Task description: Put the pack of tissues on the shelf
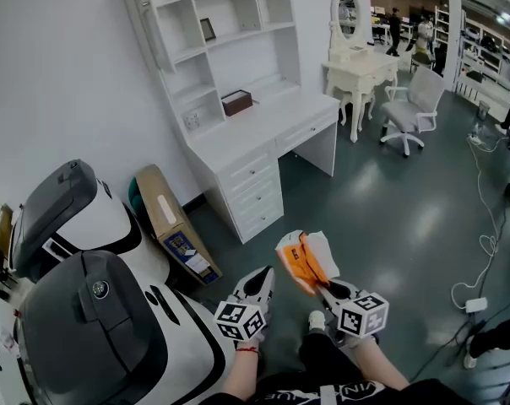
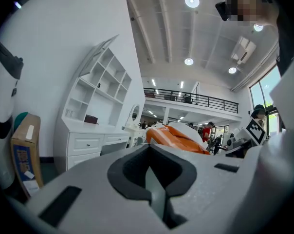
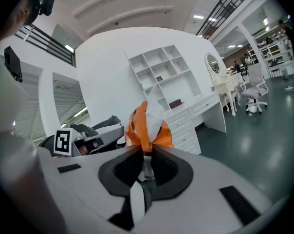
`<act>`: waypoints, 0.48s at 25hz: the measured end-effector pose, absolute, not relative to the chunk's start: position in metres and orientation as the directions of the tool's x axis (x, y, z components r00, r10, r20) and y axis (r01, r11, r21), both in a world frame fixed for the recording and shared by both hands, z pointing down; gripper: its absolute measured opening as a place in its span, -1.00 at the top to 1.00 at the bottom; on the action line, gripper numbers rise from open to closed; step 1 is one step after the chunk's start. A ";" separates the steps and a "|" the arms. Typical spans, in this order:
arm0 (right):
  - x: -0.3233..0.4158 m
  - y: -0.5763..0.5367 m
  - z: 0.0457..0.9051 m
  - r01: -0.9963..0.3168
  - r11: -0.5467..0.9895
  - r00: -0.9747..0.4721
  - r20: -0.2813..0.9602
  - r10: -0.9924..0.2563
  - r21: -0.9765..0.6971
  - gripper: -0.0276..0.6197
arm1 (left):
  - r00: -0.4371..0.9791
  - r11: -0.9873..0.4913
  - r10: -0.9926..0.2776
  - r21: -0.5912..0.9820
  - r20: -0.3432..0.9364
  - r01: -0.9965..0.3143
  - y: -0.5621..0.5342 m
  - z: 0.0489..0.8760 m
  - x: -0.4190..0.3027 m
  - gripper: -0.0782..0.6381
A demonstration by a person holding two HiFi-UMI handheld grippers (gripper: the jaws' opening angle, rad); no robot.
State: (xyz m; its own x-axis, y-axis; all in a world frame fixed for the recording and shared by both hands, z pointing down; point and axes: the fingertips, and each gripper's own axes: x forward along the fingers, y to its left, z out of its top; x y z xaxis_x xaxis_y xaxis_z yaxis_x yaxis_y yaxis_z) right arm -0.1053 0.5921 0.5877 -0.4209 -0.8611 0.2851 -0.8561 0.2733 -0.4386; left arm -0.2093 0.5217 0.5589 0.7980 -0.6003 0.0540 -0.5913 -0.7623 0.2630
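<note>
Standing on a dark, shiny floor [image 1: 390, 201], a person is facing a white desk [image 1: 263, 129] with a tall white shelf [image 1: 213, 24] on top. Both are sitting against a white wall [image 1: 61, 83]. A small brown box [image 1: 236, 102] is sitting at the back of the desk. A cardboard box [image 1: 175, 226] is leaning on the wall beside big white and grey machines [image 1: 94, 310]. Farther off, a white chair [image 1: 414, 108] is waiting near a little table [image 1: 360, 70] with an oval mirror [image 1: 348, 11].

The right gripper [image 1: 322, 287] is squeezing the pack of tissues [image 1: 302, 262] by one end, up in the air, well apart from the shelf. The orange and white pack is sticking out long-ways from the jaws — pointing ahead toward the desk. The left gripper [image 1: 262, 278] is hanging just beside it — its jaws are pressing together with nothing in them.
</note>
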 end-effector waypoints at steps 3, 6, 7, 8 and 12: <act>-0.102 0.554 0.588 -0.845 0.295 -0.443 0.275 -0.853 -0.447 0.80 | 0.788 -0.754 -0.613 0.259 0.057 -0.604 0.486 0.557 -0.203 0.77; -0.090 0.509 0.583 -0.839 0.318 -0.463 0.271 -0.844 -0.442 0.80 | 0.783 -0.750 -0.620 0.253 0.053 -0.611 0.443 0.551 -0.187 0.77; -0.085 0.495 0.580 -0.837 0.324 -0.468 0.270 -0.842 -0.440 0.80 | 0.781 -0.749 -0.622 0.251 0.050 -0.613 0.429 0.547 -0.181 0.77; -0.079 0.481 0.577 -0.837 0.329 -0.471 0.269 -0.840 -0.438 0.80 | 0.779 -0.748 -0.625 0.248 0.046 -0.615 0.416 0.544 -0.176 0.77; -0.058 0.427 0.566 -0.835 0.336 -0.475 0.263 -0.840 -0.435 0.80 | 0.769 -0.738 -0.638 0.258 0.032 -0.623 0.368 0.535 -0.157 0.77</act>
State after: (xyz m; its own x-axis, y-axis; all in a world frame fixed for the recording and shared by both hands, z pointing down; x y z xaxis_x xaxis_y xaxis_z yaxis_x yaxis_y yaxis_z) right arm -0.0577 0.4271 0.5664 -0.4751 -0.8396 0.2633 -0.8354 0.3363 -0.4348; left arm -0.1572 0.3680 0.5349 0.7694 -0.6380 0.0319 -0.6230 -0.7384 0.2582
